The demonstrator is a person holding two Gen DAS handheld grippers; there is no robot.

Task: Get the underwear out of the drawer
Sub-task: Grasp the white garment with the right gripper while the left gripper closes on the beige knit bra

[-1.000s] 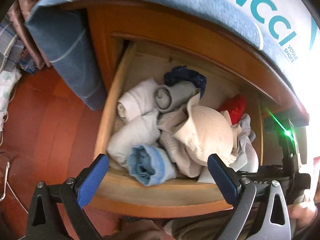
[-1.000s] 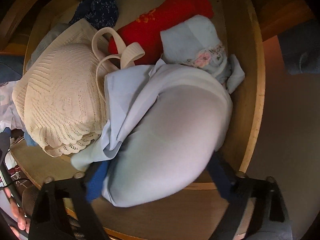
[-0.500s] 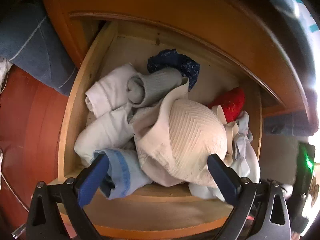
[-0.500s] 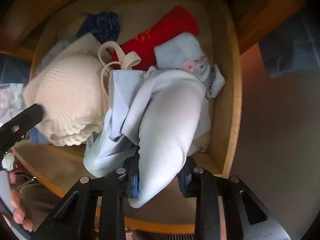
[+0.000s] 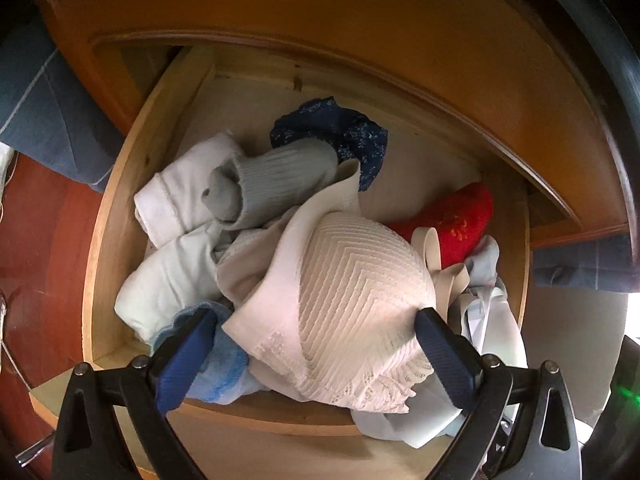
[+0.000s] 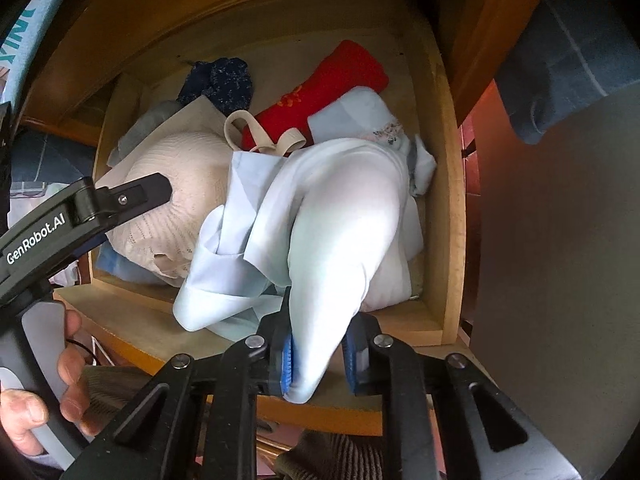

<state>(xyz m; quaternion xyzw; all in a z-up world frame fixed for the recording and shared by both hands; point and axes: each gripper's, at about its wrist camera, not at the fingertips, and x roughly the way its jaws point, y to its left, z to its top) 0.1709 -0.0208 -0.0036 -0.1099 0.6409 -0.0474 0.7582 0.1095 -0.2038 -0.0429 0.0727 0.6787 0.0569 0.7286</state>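
Left wrist view: the left claw (image 5: 316,354) hangs released over the front of the open drawer (image 5: 106,216), its blue pads (image 5: 182,364) spread wide to either side of a cream knitted bra (image 5: 344,300) without pressing it. Beyond the claw lie rolled white and grey socks (image 5: 256,190), a dark blue lace piece (image 5: 340,132) further back, and a red roll (image 5: 452,220) off to its right. The bra looks light and limp, with a springy cup; a pinch on its flat band edge near the left pad would likely hold better than one across the dome.

Right wrist view: the right claw (image 6: 318,354) has just been closing and now pinches a gathered fold of pale blue underwear (image 6: 344,216), clenched on it. The garment stretches up from the pads into the right side of the drawer, its other end lying among the clothes beside the red roll. Thin, smooth fabric like this weighs almost nothing but may slide through the pads, and the cream strap (image 6: 256,136) lying against it may drag along. The left claw reaches in from the left, over the bra.
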